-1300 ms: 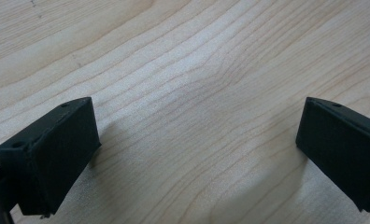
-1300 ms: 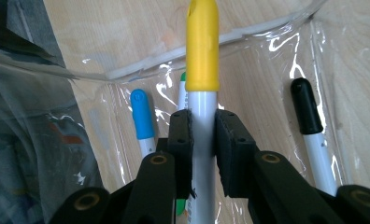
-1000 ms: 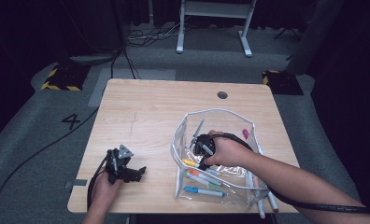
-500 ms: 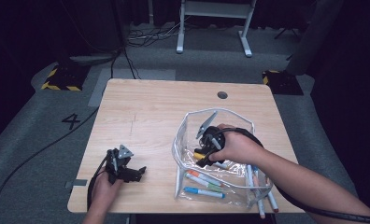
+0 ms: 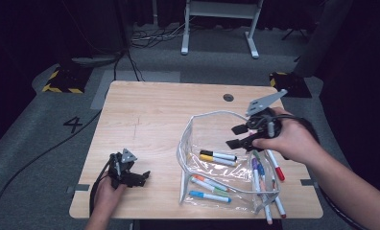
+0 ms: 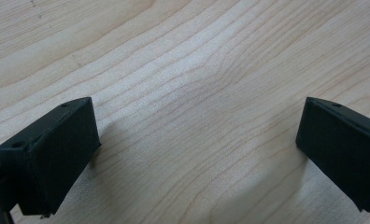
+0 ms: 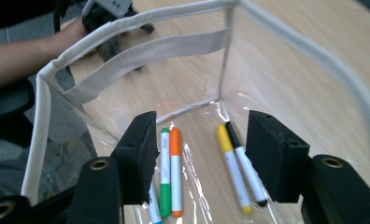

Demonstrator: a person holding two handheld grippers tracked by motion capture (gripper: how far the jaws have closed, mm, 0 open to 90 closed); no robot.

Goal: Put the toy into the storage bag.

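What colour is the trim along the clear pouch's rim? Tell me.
White to light grey; the trim of the clear pouch shows best in the right gripper view.

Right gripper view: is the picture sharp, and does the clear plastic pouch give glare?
Right gripper view: markers sharp, the clear plastic pouch with white trim shows mild sheen on its floor. Left gripper view: soft shadows under the jaws on the light wooden table. High view: surroundings dark.
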